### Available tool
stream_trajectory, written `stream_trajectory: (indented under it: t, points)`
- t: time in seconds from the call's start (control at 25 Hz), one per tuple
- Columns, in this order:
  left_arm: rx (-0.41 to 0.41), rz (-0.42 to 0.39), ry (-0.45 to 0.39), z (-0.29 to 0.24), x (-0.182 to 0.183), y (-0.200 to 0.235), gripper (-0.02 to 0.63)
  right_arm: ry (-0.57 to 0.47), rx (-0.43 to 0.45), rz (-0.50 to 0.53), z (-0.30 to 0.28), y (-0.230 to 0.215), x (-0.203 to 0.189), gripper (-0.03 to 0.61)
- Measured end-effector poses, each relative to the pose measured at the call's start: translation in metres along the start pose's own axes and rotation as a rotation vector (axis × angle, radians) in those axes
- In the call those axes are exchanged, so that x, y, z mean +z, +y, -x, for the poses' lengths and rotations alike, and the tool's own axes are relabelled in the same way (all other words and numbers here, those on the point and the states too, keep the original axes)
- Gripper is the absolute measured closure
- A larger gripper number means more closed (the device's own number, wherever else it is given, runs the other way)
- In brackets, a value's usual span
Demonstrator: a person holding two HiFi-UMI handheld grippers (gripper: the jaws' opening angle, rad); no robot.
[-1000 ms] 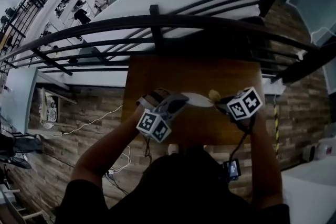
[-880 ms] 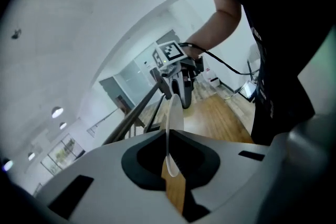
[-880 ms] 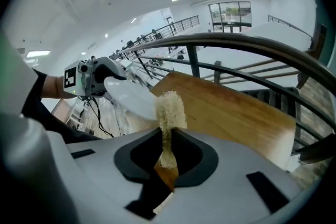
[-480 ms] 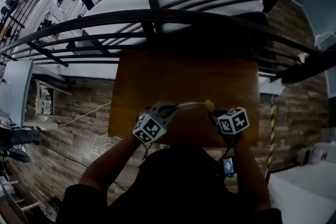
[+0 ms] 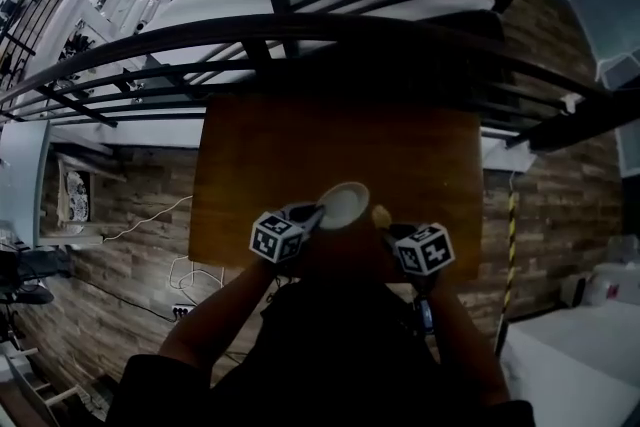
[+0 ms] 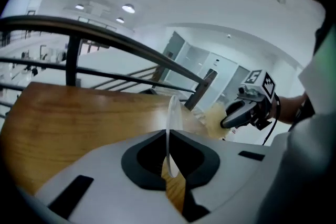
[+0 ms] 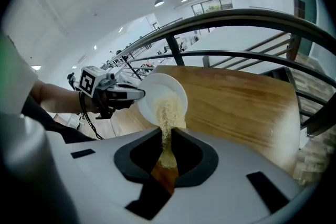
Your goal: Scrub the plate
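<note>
So the left gripper (image 6: 169,157) has its fingers (image 6: 140,162) squeezed together on the rim of the plate (image 6: 172,113), nothing else in there. The plate sticks straight out ahead of those fingers, stood on edge, so from the left gripper view it's basically a thin upright line. It's over the near part of the wooden worktop (image 5: 260,155), and it looks lifted off it rather than resting. Being round, it has no real long axis. What matters is that the eating face is turned sideways toward the right gripper (image 7: 167,157), which I'd guess is the whole point: pinch the rim so the face stays free to scrub. The right fingers (image 7: 137,162) are clamped on a yellowish sponge (image 7: 167,123), whose long way runs out from the fingers at the plate's face. It's just in front of the face, maybe touching already; I can't tell. Scrubbing looks about to begin.
</note>
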State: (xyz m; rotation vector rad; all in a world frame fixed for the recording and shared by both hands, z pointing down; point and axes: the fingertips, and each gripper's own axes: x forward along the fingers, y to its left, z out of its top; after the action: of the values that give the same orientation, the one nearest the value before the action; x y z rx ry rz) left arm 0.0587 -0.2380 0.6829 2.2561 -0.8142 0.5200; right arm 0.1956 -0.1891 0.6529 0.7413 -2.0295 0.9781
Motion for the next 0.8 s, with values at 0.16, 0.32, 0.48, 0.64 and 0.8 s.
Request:
stream_trajectory:
  t: [0.16,0.32,0.48,0.64,0.8]
  points:
    - [-0.018,0.201,0.018,-0.021,-0.019,0.009,0.594,0.005,-0.006,-0.005,0.001,-0.006,-0.006,0.523]
    - [-0.008,0.435,0.000,-0.038,-0.037,0.021,0.594,0.019,0.005,0.002,0.001,-0.013,-0.014,0.523]
    - [0.000,0.574,-0.018,-0.052,-0.049,0.029,0.594,0.028,-0.006,-0.013,0.007,-0.024,-0.022,0.523]
    - [0.017,0.632,0.011,-0.062,-0.064,0.040,0.594,0.030,-0.014,-0.034,0.013,-0.031,-0.026,0.523]
    - [0.048,0.650,0.044,-0.068,-0.075,0.047,0.594,0.029,-0.016,-0.041,0.015,-0.036,-0.029,0.523]
